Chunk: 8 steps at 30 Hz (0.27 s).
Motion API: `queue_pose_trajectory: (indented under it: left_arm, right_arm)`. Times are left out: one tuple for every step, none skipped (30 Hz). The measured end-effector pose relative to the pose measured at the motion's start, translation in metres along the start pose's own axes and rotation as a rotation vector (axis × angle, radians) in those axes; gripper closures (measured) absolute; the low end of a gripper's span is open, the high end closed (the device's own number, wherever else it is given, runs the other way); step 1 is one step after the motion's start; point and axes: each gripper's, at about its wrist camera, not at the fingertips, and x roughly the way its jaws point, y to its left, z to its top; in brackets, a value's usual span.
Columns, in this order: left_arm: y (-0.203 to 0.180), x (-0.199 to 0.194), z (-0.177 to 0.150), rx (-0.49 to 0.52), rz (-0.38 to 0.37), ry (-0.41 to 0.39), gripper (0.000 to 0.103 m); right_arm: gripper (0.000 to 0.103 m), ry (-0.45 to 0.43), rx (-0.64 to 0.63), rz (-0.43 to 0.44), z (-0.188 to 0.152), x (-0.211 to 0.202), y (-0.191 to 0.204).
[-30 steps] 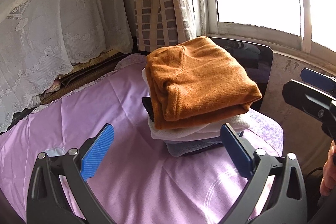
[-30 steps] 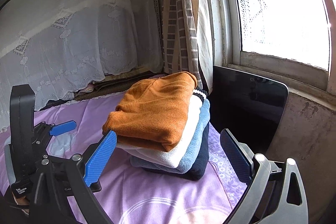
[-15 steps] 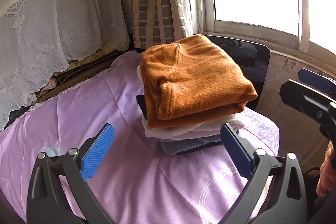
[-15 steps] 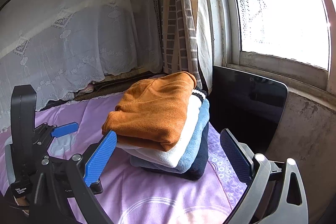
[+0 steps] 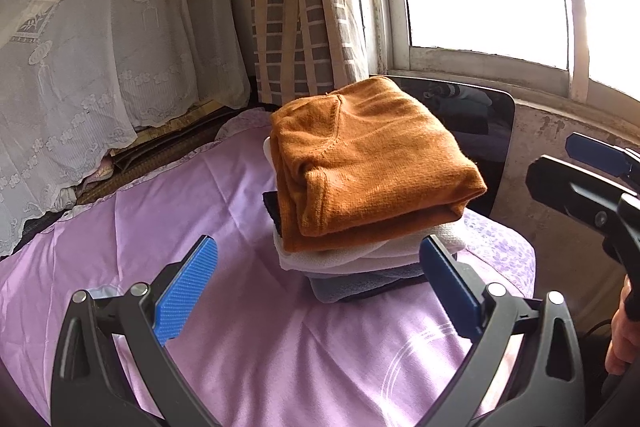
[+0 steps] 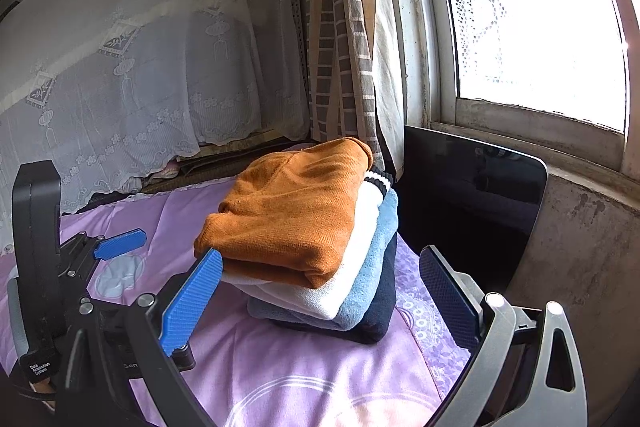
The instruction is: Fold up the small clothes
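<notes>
A: Where do the clothes sit right now?

B: In one stack on the lilac bedsheet point(image 5: 168, 211), close by the black panel point(image 6: 472, 195) under the window. The orange knit sweater point(image 5: 372, 163) is on top, then a white garment point(image 6: 356, 267), a light blue towel-like piece point(image 6: 376, 267), and a navy piece point(image 6: 384, 311) at the bottom.

A: Why stacked there, do you think?

B: My guess is it keeps the finished pieces out of the way and leaves the near sheet free for folding.

A: And the tools?

B: The left hand-held gripper point(image 5: 320, 291) has its jaws spread wide, holding nothing, aimed at the stack without touching it. The right hand-held gripper point(image 6: 320, 303) is likewise wide apart and empty; its left pad overlaps the sweater's edge in the view, but I cannot tell whether they touch.

A: So the folding?

B: The stack looks done; no unfolded garment is in view.
</notes>
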Motion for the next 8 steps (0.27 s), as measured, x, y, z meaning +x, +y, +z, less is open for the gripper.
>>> queue_pose_trajectory:
  left_arm:
    - [-0.0010, 0.0004, 0.0001, 0.010, 0.008, 0.001, 0.005]
    - [-0.0015, 0.0012, 0.0003, 0.016, 0.010, 0.009, 0.005]
    - [-0.0013, 0.0021, 0.0005, 0.011, 0.002, 0.022, 0.005]
    - [-0.0009, 0.0020, 0.0002, 0.008, -0.007, 0.023, 0.005]
    - [-0.0009, 0.0018, 0.0003, 0.008, -0.006, 0.021, 0.005]
    - [-0.0009, 0.0020, 0.0004, 0.007, 0.003, 0.019, 0.005]
    - [0.0000, 0.0022, 0.0003, 0.004, 0.009, 0.017, 0.005]
    - [0.0010, 0.0028, 0.0003, 0.002, 0.011, 0.019, 0.005]
  right_arm:
    - [0.004, 0.000, 0.000, 0.000, 0.0001, 0.0003, -0.0002]
    - [0.004, -0.001, 0.001, 0.000, -0.0001, -0.0009, -0.0002]
    - [0.004, -0.002, 0.002, 0.002, -0.0001, -0.0008, -0.0004]
    - [0.004, -0.001, 0.004, 0.001, -0.0003, -0.0023, 0.0001]
    - [0.004, 0.000, 0.005, 0.002, -0.0005, -0.0028, 0.0003]
    - [0.004, 0.000, 0.005, 0.002, -0.0006, -0.0031, 0.0009]
    - [0.004, 0.000, 0.003, 0.003, -0.0009, -0.0035, 0.0018]
    - [0.004, 0.000, 0.001, 0.003, -0.0010, -0.0037, 0.0025]
